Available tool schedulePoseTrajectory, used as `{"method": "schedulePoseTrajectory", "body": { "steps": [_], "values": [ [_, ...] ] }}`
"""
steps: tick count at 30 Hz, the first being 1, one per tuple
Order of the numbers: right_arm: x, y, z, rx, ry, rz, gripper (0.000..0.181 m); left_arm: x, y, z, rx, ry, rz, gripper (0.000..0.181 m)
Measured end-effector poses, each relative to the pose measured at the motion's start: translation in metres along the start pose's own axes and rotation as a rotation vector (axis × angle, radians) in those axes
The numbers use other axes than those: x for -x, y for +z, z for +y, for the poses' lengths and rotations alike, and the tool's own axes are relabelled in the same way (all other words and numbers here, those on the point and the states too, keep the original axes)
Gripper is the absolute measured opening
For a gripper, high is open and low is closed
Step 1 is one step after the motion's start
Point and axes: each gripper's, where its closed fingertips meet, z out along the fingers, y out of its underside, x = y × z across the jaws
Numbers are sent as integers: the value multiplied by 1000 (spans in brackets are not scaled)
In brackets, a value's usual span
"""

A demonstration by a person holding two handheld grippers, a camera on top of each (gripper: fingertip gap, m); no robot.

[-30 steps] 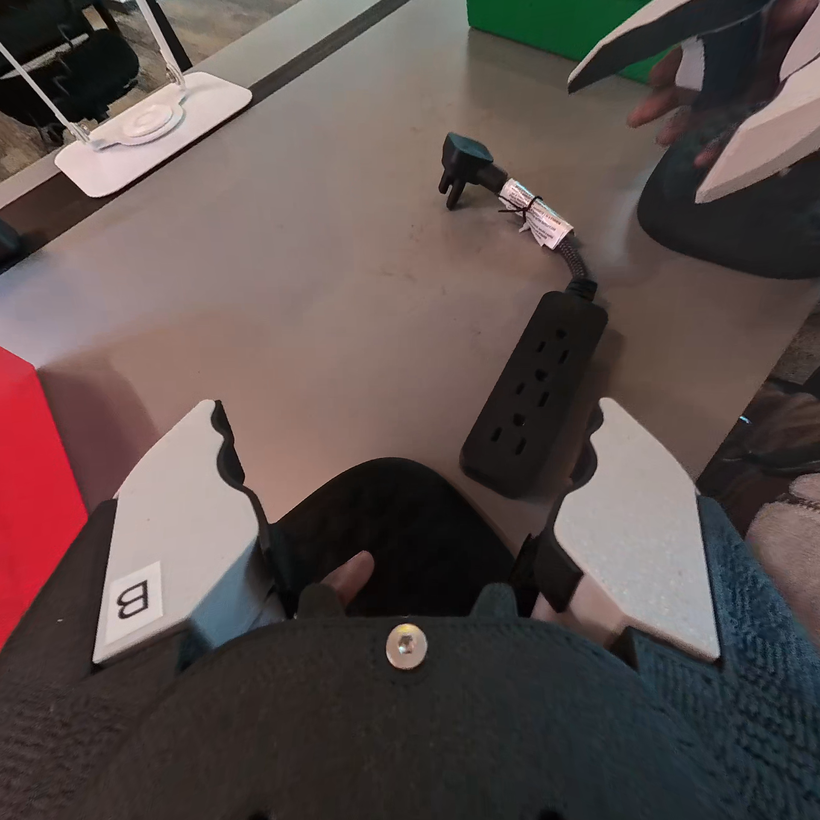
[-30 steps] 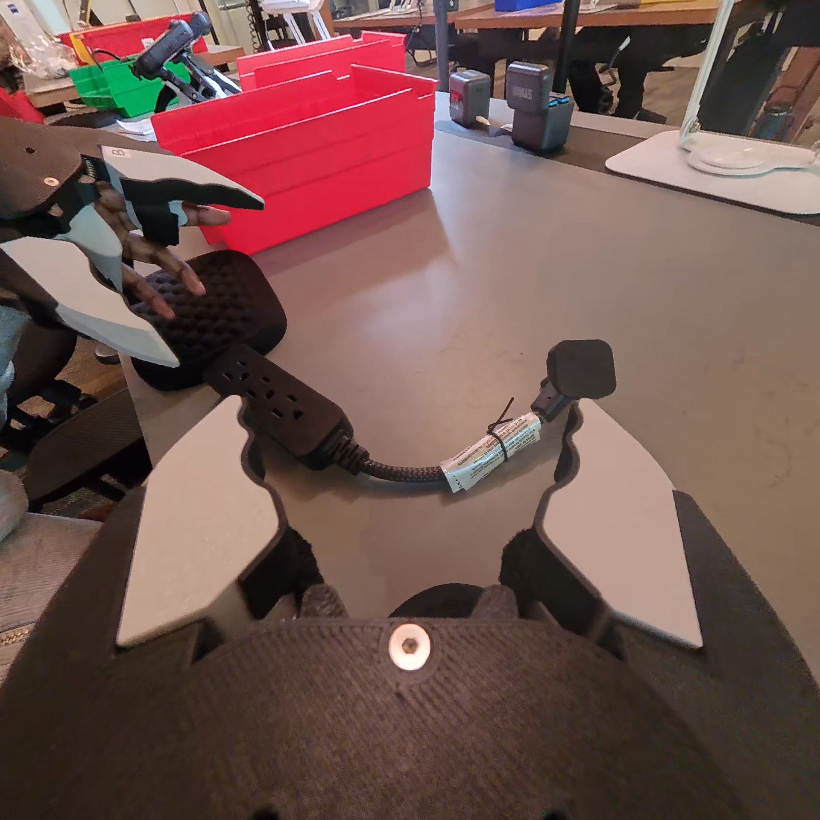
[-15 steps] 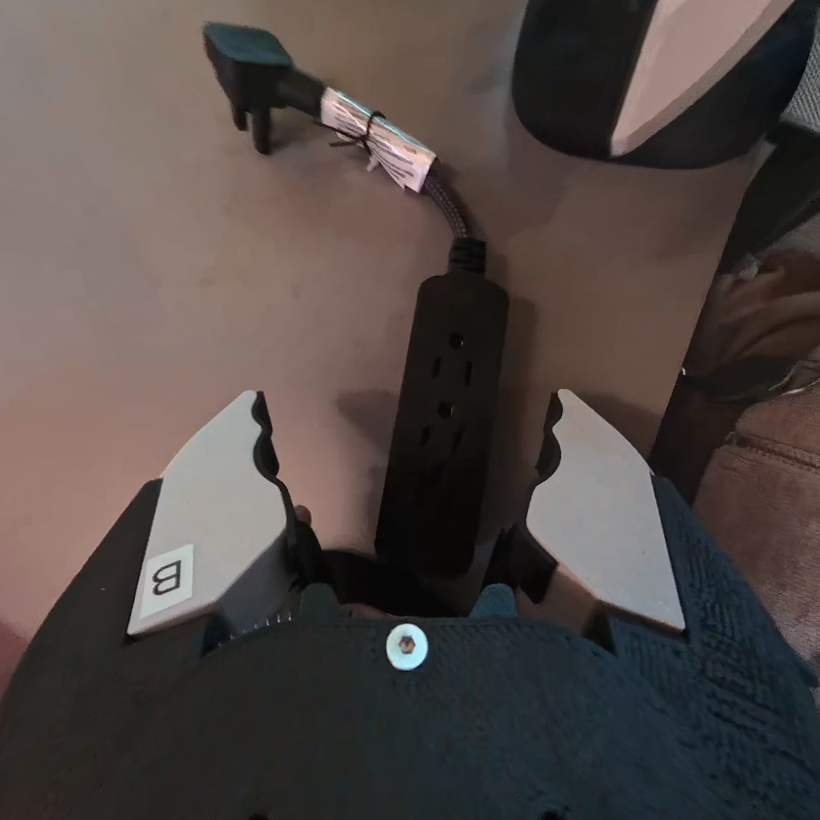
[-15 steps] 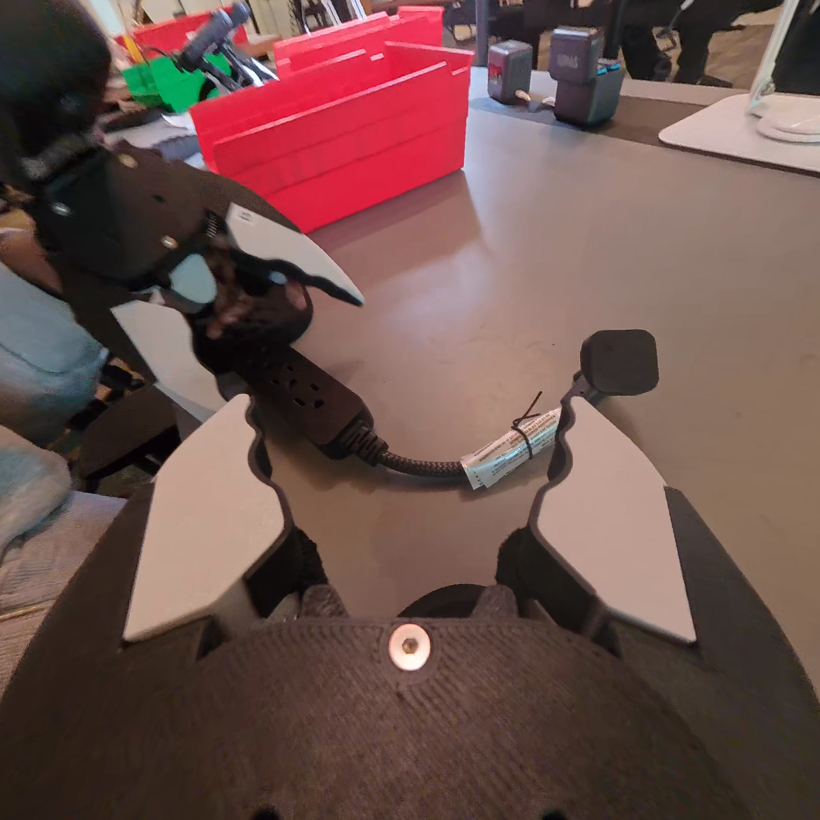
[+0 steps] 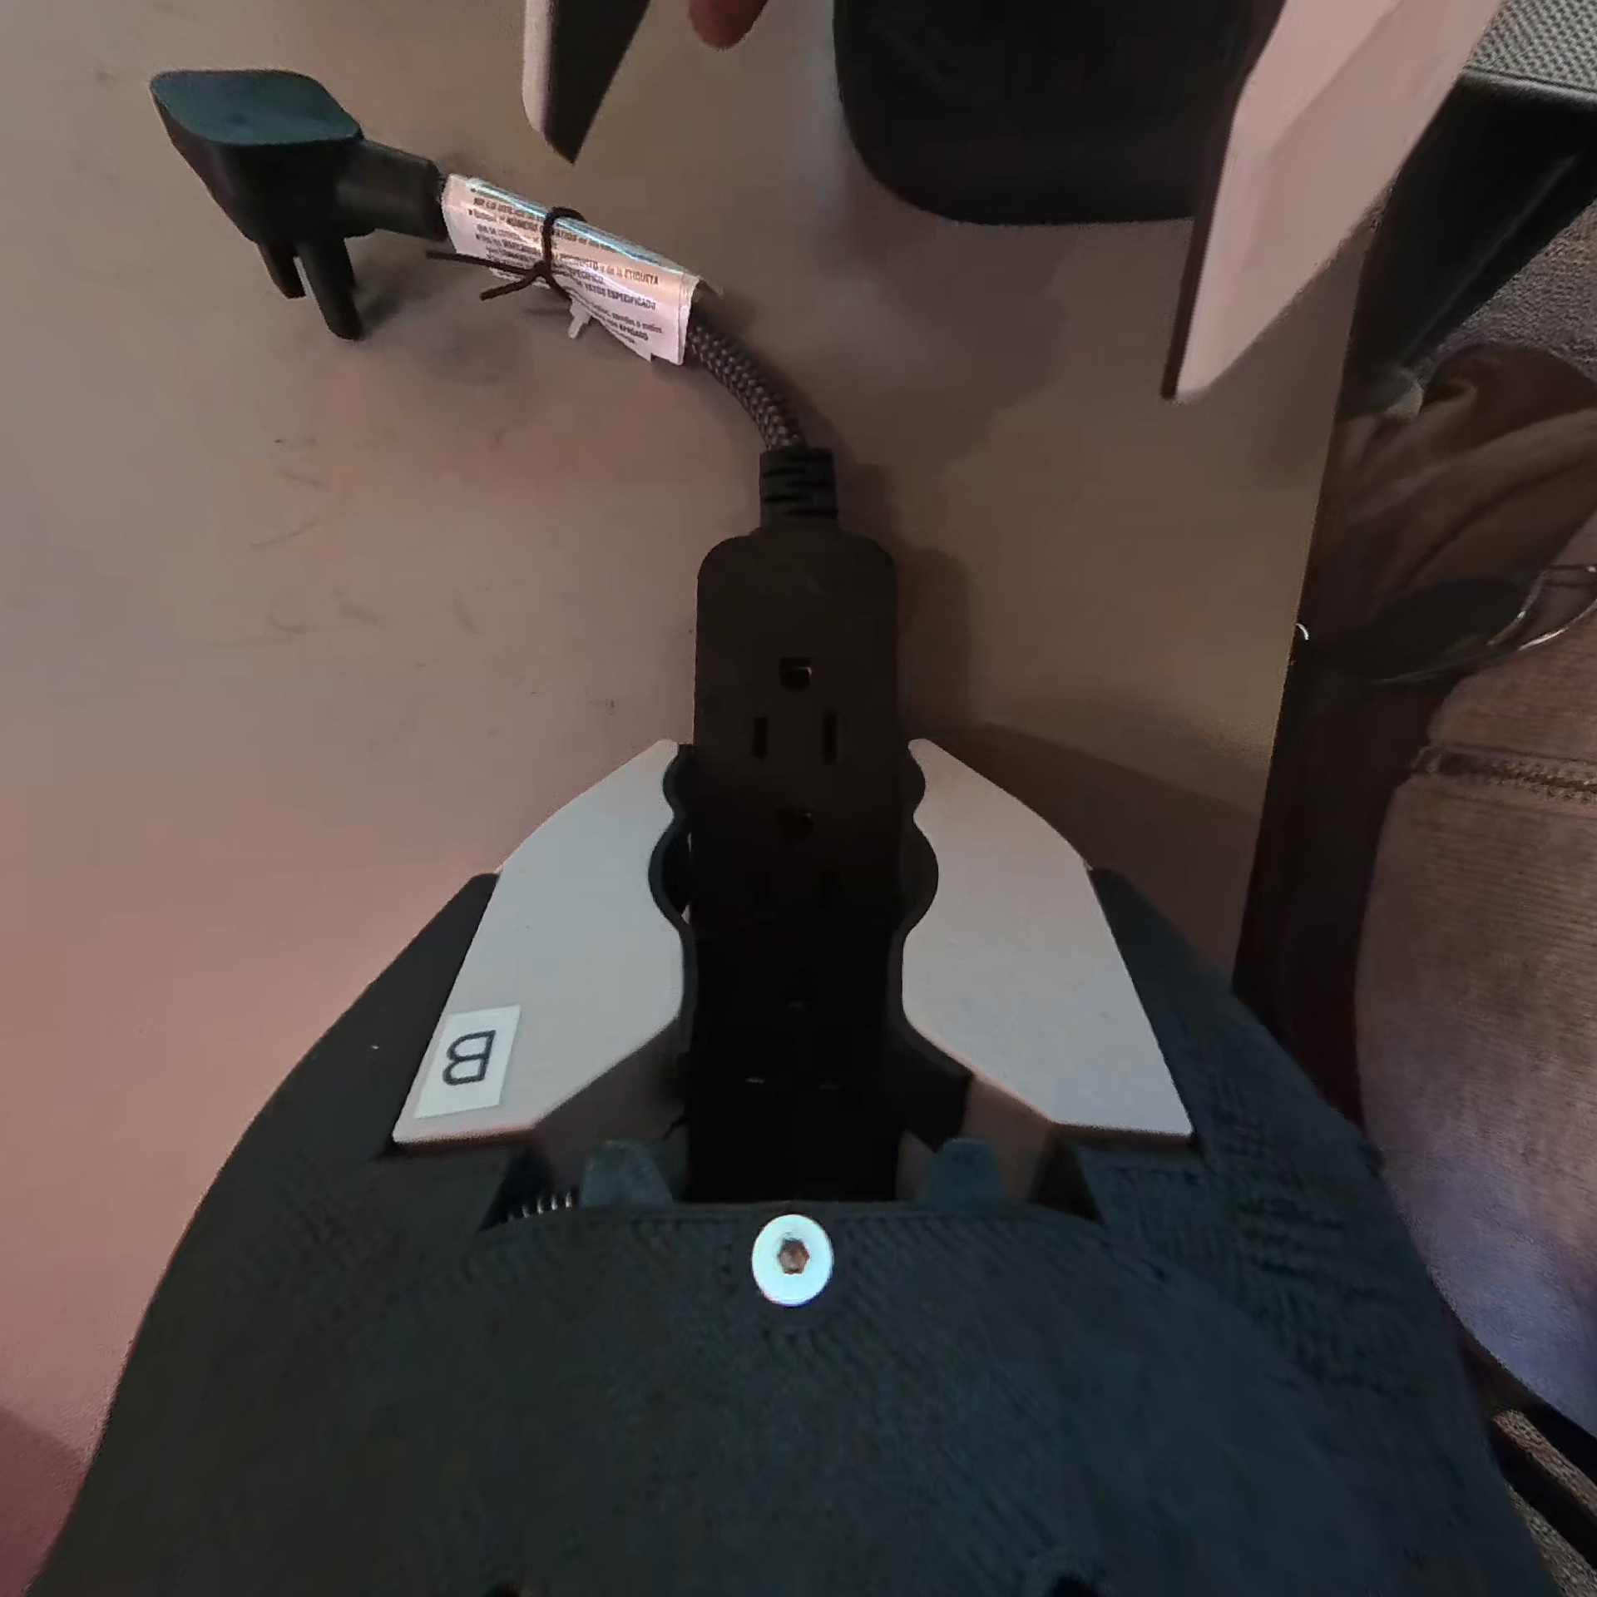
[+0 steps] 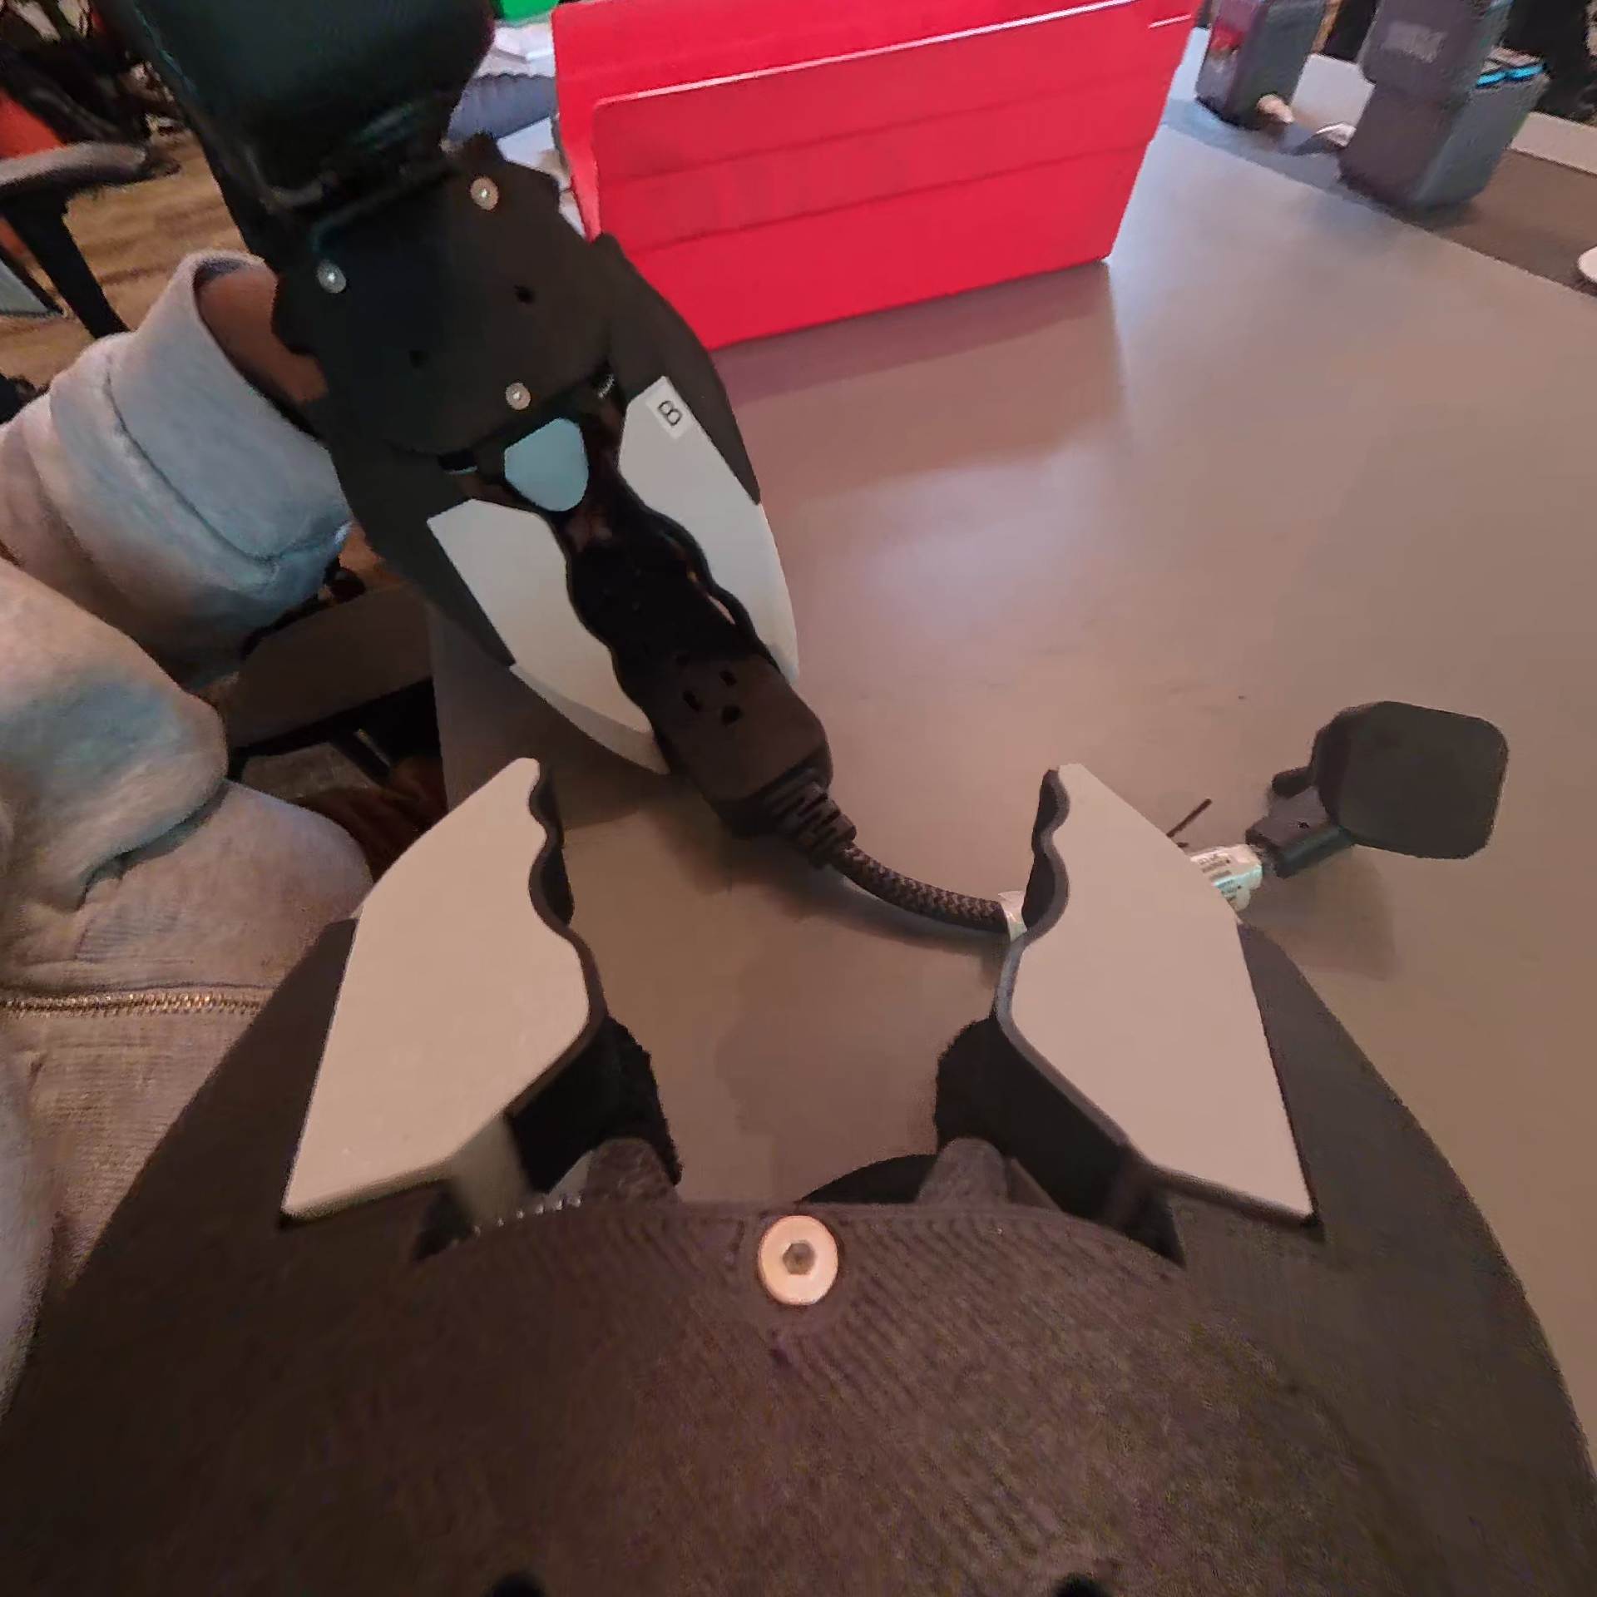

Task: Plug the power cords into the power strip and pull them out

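A black power strip (image 5: 795, 639) lies on the grey table (image 5: 346, 691) near its edge. Its short braided cord (image 5: 765, 389), wrapped in a white label (image 5: 570, 259), curves to a flat black plug (image 5: 259, 147) that lies unplugged on the table. My left gripper (image 5: 795, 752) is shut on the strip's sides, and the end outlet shows ahead of the fingertips. In the right wrist view, the left gripper (image 6: 717, 700) holds the strip (image 6: 760, 752). My right gripper (image 6: 793, 778) is open and empty, just above the cord (image 6: 916, 899), with the plug (image 6: 1409, 778) to its right.
A red bin (image 6: 864, 173) stands behind the strip. Dark grey devices (image 6: 1434, 112) sit at the back right. A person's light-blue sleeve (image 6: 173, 484) is beyond the table's left edge. The right gripper's fingers (image 5: 1253, 173) hang over the far end of the cord. The gap from one gripper's tips to the other's is roughly 8 centimetres. From my right tips it is roughly 8 centimetres to the flat black plug (image 5: 259, 147); from my left, 15 centimetres. My right wrist view (image 6: 1348, 739) looks at it from another angle.
My left gripper has come down over the power strip and shut on it. My right gripper has moved in closer to the strip and cord, still open.
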Motion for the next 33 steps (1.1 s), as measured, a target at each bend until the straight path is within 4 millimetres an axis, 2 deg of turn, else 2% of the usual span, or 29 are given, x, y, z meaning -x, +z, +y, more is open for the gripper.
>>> {"method": "schedulePoseTrajectory", "body": {
  "steps": [5,10,13,16,19,20,21,23,26,33],
  "values": [
    [11,6,5,67,-98,-36,94,1,0,0,-7,32,5,44],
    [18,26,8,185,-339,-130,84,2,-2,2,-5,36,13,45],
    [19,39,11,268,-331,-246,83,6,-14,-1,-52,32,-4,88],
    [23,52,15,332,-348,-324,87,11,-36,-9,-182,-52,11,95],
    [23,67,32,430,-418,-340,84,24,-52,-4,-275,-115,-31,95],
    [26,71,34,430,-423,-357,80,28,-54,0,-294,-131,-46,95],
    [30,75,31,400,-406,-377,62,31,-56,3,-315,-145,-54,95],
    [31,78,30,368,-397,-388,47,34,-59,4,-364,-168,-60,95],
    [30,77,30,329,-420,-385,46,37,-65,2,-407,-179,-81,95],
    [23,76,21,255,-524,-283,46,37,-60,5,-383,-170,-101,95]
  ]
}}
